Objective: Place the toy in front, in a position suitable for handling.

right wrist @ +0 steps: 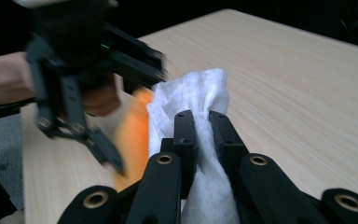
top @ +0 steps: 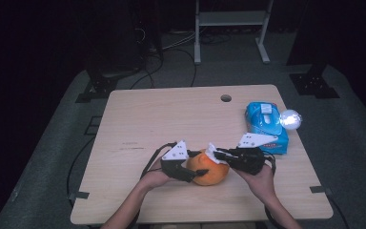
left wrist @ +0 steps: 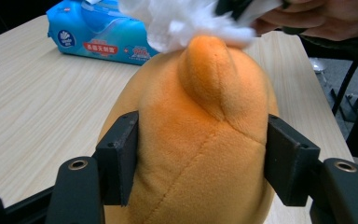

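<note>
Pressing the white wipe [right wrist: 200, 107], pinched tight in the right gripper [right wrist: 204, 122], onto the top of the orange plush toy [left wrist: 200, 140], squeezed at both sides by the left gripper [left wrist: 200, 161].

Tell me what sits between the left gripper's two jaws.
The orange plush toy sits there: in the left gripper view the left gripper has its jaws pressed on the toy's sides. A white wipe touches the toy's top.

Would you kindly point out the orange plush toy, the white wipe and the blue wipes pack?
orange plush toy [left wrist: 200, 140], left gripper view, its stitched middle.
white wipe [right wrist: 191, 95], right gripper view, bunched top above the jaws.
blue wipes pack [top: 266, 125], high view, its top face.
</note>
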Tool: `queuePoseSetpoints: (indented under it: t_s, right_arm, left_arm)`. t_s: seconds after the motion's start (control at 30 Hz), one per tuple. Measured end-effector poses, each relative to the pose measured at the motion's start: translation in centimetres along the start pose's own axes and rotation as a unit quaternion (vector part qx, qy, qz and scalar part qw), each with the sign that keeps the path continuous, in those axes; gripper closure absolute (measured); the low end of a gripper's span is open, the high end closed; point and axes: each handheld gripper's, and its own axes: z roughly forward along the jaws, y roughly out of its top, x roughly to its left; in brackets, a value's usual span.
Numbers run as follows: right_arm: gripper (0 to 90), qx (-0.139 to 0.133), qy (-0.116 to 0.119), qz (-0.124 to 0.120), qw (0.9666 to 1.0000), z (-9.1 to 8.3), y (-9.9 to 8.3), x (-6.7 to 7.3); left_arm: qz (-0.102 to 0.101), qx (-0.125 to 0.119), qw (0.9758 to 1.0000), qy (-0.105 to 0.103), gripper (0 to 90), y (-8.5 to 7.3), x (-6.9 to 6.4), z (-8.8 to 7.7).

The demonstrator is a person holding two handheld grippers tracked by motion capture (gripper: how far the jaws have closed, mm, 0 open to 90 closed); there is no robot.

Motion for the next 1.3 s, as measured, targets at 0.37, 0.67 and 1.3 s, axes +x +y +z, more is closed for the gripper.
queuePoseSetpoints:
  t_s: [0.37,0.67,1.3]
  right_arm:
    - [81.7,0.016,-0.035,0.030,0.9988,-0.3,-1.1,-2.2]
    - [81.5,0.001,-0.006,-0.033,0.9994,0.6,0.3,0.9]
    - [81.3,0.014,-0.031,-0.017,0.9993,0.9,-0.9,-0.9]
  left_arm:
    - [-0.051,-0.009,0.9985,0.016,35.2,-0.2,1.1,-0.6]
    - [-0.065,-0.011,0.9976,0.021,34.6,-0.2,1.2,-0.5]
    - [-0.151,-0.046,0.9872,0.021,34.9,-1.7,3.3,-1.9]
